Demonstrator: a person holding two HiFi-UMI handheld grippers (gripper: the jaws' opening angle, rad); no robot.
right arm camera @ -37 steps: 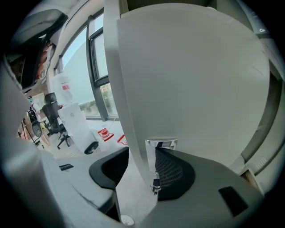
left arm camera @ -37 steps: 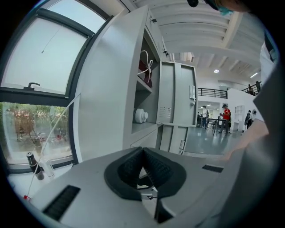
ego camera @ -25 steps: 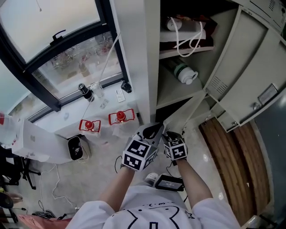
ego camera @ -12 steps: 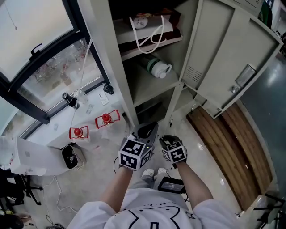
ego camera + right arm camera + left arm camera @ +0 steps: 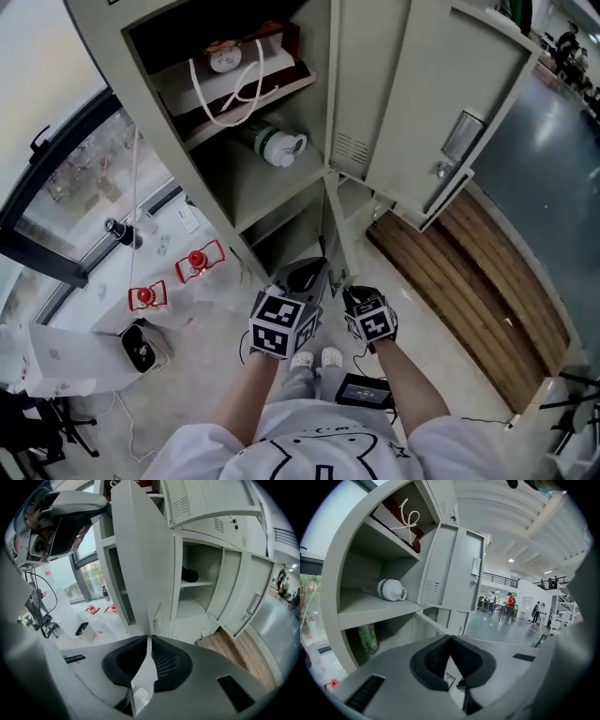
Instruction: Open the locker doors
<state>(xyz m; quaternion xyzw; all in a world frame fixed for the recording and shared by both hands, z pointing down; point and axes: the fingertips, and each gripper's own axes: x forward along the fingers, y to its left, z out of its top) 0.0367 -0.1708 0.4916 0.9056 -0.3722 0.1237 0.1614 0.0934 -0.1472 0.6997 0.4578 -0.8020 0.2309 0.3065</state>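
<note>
1. Head view. The locker [image 5: 220,192] stands ahead of the person. Its upper locker door [image 5: 417,103] is swung wide to the right, and the shelves behind it hold a bag [image 5: 234,75] and a lying bottle [image 5: 274,145]. The lower locker door [image 5: 334,225] stands edge-on, its free edge pointing at the person and its long axis upright. The right gripper [image 5: 349,294] sits at that free edge. The left gripper [image 5: 307,275] is just beside it, on the door's left face and apart from it.

2. Left gripper view. The left gripper [image 5: 450,638] has its pads pressed together with nothing between them. The open compartments lie ahead and to its left, and the upper locker door [image 5: 454,569] is straight ahead.

3. Right gripper view. The right gripper [image 5: 149,641] has just been closing, and the thin sheet edge of the lower locker door [image 5: 143,559] runs between its pads, which clamp it. The panel rises straight up from the jaws. Open compartments show to its right.

4. Judgement. The right hand has the door. The hinge line appears upright at the frame, so the coming move is probably a sideways arc to the right, not a straight pull.
</note>
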